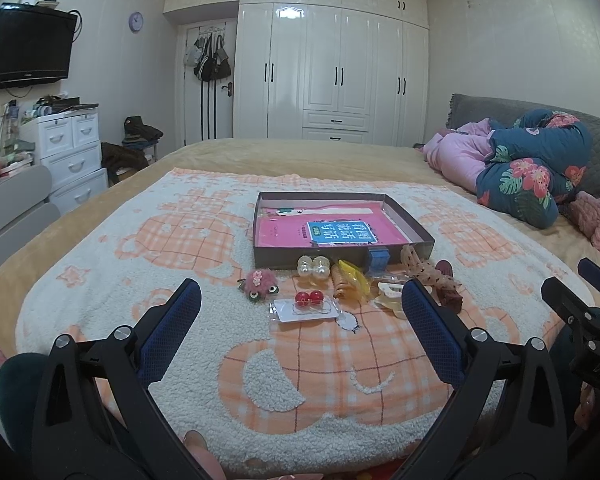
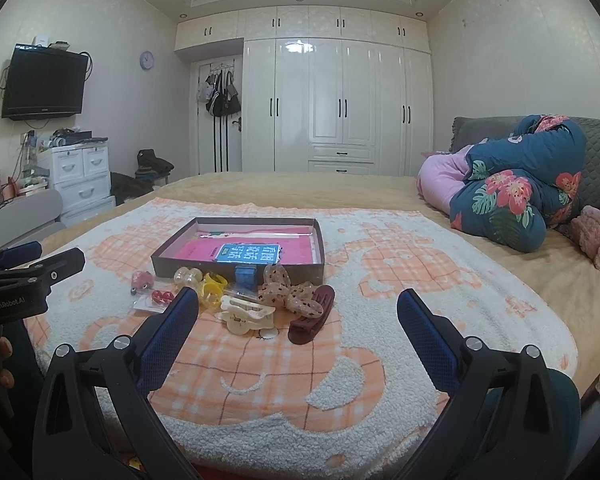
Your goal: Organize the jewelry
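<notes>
Both grippers hang over the near edge of the blanket (image 1: 300, 400) on the bed, left gripper (image 1: 300, 304) and right gripper (image 2: 298, 308), their fingers wide apart and holding nothing. The hair clips (image 2: 244, 314) lie just beyond the fingertips. Behind them stands the shallow box (image 1: 340, 256).

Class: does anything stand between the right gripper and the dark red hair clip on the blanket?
Nothing visible does. The right gripper is open and empty, and the dark red hair clip lies just ahead of it on the blanket, with only bare cloth between.
</notes>
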Demonstrator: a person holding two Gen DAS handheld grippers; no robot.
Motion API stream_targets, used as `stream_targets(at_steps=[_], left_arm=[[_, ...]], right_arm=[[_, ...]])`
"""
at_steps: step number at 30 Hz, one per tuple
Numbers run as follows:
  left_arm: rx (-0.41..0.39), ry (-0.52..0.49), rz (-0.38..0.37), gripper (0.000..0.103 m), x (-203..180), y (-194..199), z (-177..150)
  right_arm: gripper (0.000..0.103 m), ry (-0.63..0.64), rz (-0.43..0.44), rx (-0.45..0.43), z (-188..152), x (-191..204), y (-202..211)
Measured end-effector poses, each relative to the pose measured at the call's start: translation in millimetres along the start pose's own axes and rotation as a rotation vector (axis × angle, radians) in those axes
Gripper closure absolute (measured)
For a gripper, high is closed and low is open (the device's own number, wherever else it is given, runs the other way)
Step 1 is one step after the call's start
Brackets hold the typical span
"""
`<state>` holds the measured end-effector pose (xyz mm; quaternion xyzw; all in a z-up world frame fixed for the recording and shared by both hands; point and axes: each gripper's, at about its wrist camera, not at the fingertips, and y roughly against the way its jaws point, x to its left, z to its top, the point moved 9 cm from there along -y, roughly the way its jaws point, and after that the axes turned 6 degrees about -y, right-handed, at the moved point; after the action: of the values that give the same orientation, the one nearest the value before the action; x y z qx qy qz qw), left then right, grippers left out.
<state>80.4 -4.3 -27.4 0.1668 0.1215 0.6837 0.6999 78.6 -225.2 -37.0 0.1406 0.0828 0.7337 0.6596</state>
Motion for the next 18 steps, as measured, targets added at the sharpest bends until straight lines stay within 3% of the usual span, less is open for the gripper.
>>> stream_targets(at_steps=[18], left_arm=[[0.04, 0.037, 0.037, 0.011, 24.4, -17.6, -3.7]], right_arm=[[0.006, 0.009, 0.03, 0.016, 8.5, 2.1, -13.9]])
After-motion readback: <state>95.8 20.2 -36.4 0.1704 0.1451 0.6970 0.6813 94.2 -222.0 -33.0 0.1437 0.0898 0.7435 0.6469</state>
